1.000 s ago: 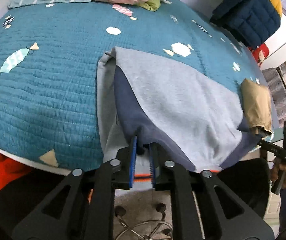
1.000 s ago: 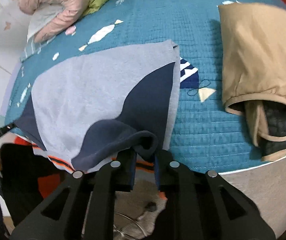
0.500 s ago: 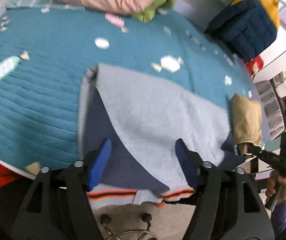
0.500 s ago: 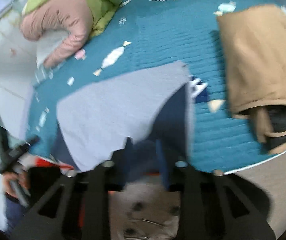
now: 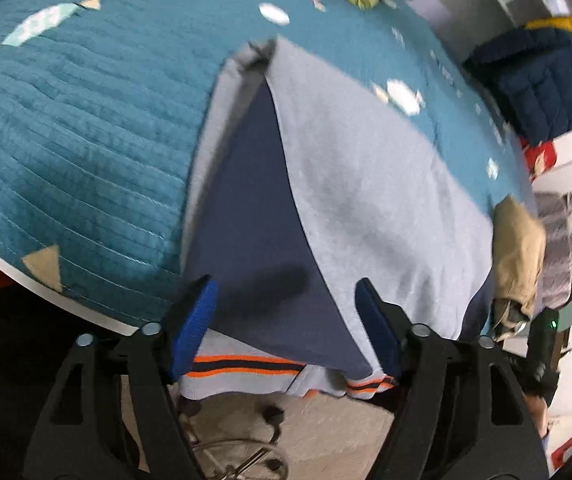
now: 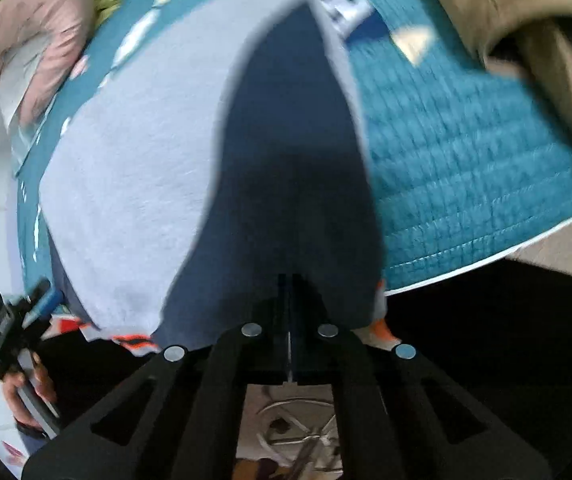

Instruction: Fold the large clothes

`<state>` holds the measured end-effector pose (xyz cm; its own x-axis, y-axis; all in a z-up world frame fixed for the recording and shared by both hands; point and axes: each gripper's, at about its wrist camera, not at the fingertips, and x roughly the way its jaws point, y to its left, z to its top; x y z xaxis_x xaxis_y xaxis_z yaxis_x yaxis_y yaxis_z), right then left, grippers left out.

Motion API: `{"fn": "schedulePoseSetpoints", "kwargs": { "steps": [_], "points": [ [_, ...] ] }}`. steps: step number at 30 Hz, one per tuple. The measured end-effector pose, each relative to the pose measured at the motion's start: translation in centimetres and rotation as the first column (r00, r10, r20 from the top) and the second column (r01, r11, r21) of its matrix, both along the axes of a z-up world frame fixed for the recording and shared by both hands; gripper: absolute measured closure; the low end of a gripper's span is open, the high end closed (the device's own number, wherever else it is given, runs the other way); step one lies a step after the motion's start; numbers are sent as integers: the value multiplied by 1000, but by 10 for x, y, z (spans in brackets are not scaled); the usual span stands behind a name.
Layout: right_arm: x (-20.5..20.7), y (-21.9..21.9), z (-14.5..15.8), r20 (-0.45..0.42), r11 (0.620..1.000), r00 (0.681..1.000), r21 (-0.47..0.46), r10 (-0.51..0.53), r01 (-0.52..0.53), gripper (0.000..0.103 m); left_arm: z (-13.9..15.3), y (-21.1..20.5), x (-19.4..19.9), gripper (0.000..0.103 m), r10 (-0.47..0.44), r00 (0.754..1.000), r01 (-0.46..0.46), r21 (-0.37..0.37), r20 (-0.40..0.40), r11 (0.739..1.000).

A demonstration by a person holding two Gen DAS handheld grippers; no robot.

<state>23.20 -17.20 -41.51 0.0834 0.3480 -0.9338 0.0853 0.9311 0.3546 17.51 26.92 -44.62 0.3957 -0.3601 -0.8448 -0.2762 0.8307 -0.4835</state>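
Your left tongs [image 5: 286, 320] gape wide, empty, over the sweatshirt [image 5: 366, 184] at the bed's [image 5: 66, 140] near edge. Your right tongs [image 6: 291, 280] are pressed together; whether they pinch cloth, you cannot tell. Next, regrip the hem for another fold.

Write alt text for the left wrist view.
The open left tool, its blue-padded fingers spread wide, hangs over a grey and navy sweatshirt lying on a teal quilted bedspread, its orange-striped hem past the bed's edge. A tan garment lies at right.
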Motion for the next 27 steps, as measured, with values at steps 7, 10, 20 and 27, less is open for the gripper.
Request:
{"fn": "schedulePoseSetpoints", "kwargs": {
  "steps": [7, 10, 20, 27],
  "points": [
    [22, 75, 57, 209, 993, 971, 3, 113, -116, 101, 4, 20, -8, 21, 106, 991, -105, -8, 85, 994],
    [51, 111, 61, 249, 989, 959, 38, 132, -146, 100, -3, 26, -9, 21, 124, 989, -122, -28, 84, 992],
    [145, 172, 5, 111, 994, 989, 40, 98, -103, 102, -33, 35, -10, 19, 122, 992, -120, -50, 36, 992],
    [156, 173, -29, 60, 996, 995, 37, 75, -77, 103, -34, 30, -12, 18, 48, 997, -46, -23, 57, 999]
  ]
}}
